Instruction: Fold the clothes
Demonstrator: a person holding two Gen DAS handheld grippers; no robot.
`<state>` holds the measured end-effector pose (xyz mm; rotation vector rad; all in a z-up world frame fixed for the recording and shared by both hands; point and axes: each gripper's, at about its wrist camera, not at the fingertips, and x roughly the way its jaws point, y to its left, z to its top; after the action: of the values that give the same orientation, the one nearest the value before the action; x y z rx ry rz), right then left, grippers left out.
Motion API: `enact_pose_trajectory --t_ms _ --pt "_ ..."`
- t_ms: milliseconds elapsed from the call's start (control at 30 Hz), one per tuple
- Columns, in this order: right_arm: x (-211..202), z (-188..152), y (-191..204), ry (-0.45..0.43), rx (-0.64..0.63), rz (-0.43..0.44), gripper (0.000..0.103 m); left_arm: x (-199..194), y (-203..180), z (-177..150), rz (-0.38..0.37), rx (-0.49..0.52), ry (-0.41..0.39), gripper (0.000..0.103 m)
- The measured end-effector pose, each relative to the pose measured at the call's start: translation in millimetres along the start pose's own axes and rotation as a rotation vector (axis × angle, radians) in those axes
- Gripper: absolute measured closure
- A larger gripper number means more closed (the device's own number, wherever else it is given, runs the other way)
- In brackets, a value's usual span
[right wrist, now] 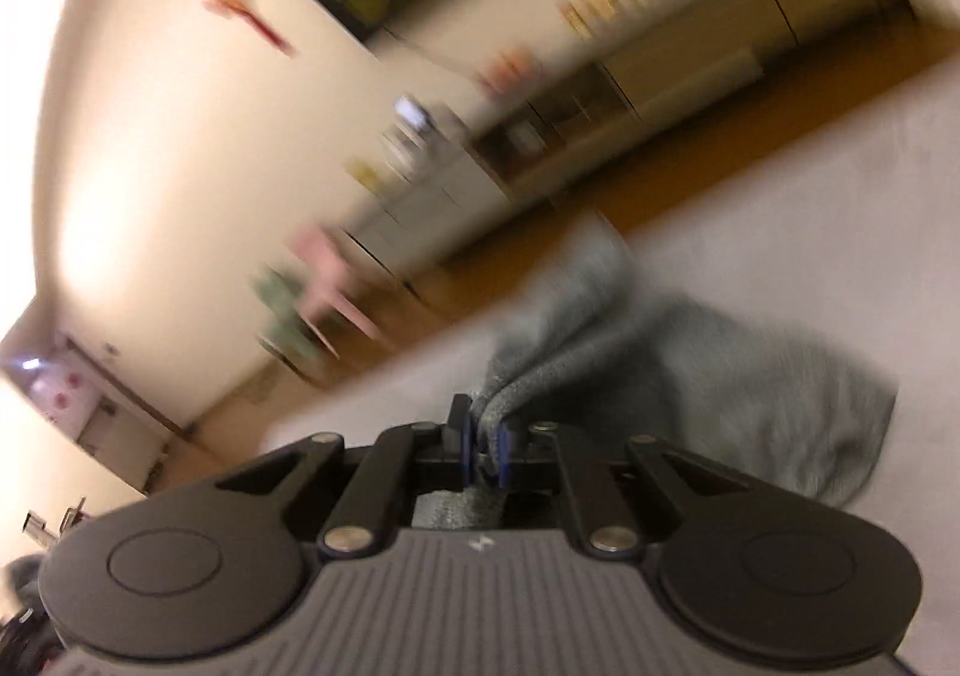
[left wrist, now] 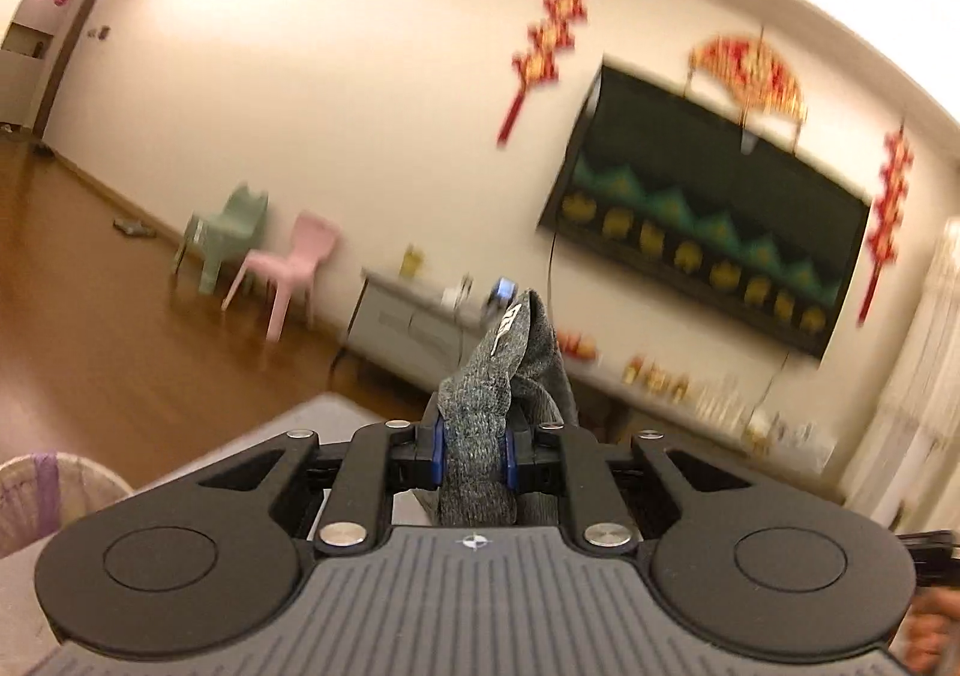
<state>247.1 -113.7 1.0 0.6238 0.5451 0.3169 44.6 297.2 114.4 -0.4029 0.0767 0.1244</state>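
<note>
A grey knitted sock is pinched in the left tongs, its bunched cuff end standing up above the blue pads, a white woven mark visible near the top. In the right wrist view a grey sock, possibly the same one or its pair, is clamped by a gathered edge in the right tongs, the rest trailing slack onto a pale grey surface that may be a bed or sofa; which cannot be told. Both tongs are closed on fabric. The knit looks soft, thick and limp, heathered grey, creased where gripped. The step in hand is judged to be drawing the sock out straight for a fold. Both grips are best kept firm, the fabric lowered flat, and tension evened so no twist is folded in. Beyond, a wall-mounted screen and two small chairs are seen, blurred.
</note>
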Motion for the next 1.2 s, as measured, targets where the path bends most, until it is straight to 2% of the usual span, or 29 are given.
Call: enact_pose_trajectory --t_ms 133,200,233,300,367,400,467,500,533,567,600,633,733,767,833,933,967,1000,1033,1067,1100,1133,1200 --pt "-146 25 71 -0.213 -0.241 0.050 0.095 -41 -13 24 -0.045 -0.080 -0.163 0.085" --pt "-198 39 100 -0.279 -0.317 0.036 0.095 -45 -22 40 -0.034 -0.118 -0.215 0.085" --pt "-206 49 106 -0.287 -0.333 0.006 0.095 -39 -27 49 -0.019 -0.130 -0.215 0.085" --pt "-194 71 107 -0.266 -0.332 -0.082 0.095 -14 -38 59 0.006 -0.132 -0.171 0.085" --pt "-170 91 105 -0.219 -0.316 -0.185 0.095 24 -49 55 0.067 -0.072 -0.086 0.085" --pt "-137 96 93 -0.151 -0.296 -0.259 0.092 48 -52 42 0.107 -0.028 -0.020 0.085" --pt "-79 92 55 -0.010 -0.269 -0.416 0.080 93 -45 -2 0.151 0.007 0.158 0.085" --pt "-65 82 33 0.044 -0.258 -0.496 0.072 112 -41 -23 0.163 0.017 0.246 0.085" --pt "-51 72 10 0.099 -0.247 -0.576 0.073 122 -36 -42 0.157 0.010 0.333 0.085" --pt "-49 60 -6 0.117 -0.236 -0.598 0.072 132 -32 -61 0.151 0.003 0.419 0.085" --pt "-57 45 -16 0.105 -0.226 -0.572 0.058 140 -30 -75 0.136 -0.003 0.487 0.085" --pt "-68 27 -24 0.101 -0.230 -0.547 0.047 141 -34 -78 0.113 0.017 0.502 0.085" --pt "-112 -35 -39 0.125 -0.288 -0.473 0.042 131 -60 -76 0.108 0.217 0.443 0.084" --pt "-125 -58 -38 0.152 -0.327 -0.449 0.040 127 -64 -74 0.106 0.252 0.439 0.083" --pt "-140 -102 -29 0.223 -0.414 -0.402 0.028 121 -70 -75 0.077 0.272 0.450 0.080" --pt "-139 -139 -11 0.319 -0.573 -0.410 0.025 114 -71 -76 0.030 0.267 0.498 0.078" --pt "-134 -146 -8 0.343 -0.626 -0.434 0.025 111 -71 -77 0.014 0.262 0.519 0.070" --pt "-128 -150 -8 0.358 -0.664 -0.465 0.030 109 -72 -78 -0.002 0.261 0.543 0.067" --pt "-126 -153 -9 0.383 -0.674 -0.480 0.043 108 -71 -77 -0.015 0.270 0.566 0.062" --pt "-127 -156 -10 0.416 -0.670 -0.487 0.055 109 -71 -85 -0.021 0.293 0.592 0.061" --pt "-127 -158 -12 0.448 -0.666 -0.493 0.080 111 -70 -93 -0.027 0.317 0.617 0.061" --pt "-131 -162 -13 0.463 -0.665 -0.494 0.093 112 -70 -101 -0.024 0.345 0.639 0.061" --pt "-141 -157 -9 0.437 -0.665 -0.463 0.096 117 -65 -118 0.018 0.415 0.668 0.061"
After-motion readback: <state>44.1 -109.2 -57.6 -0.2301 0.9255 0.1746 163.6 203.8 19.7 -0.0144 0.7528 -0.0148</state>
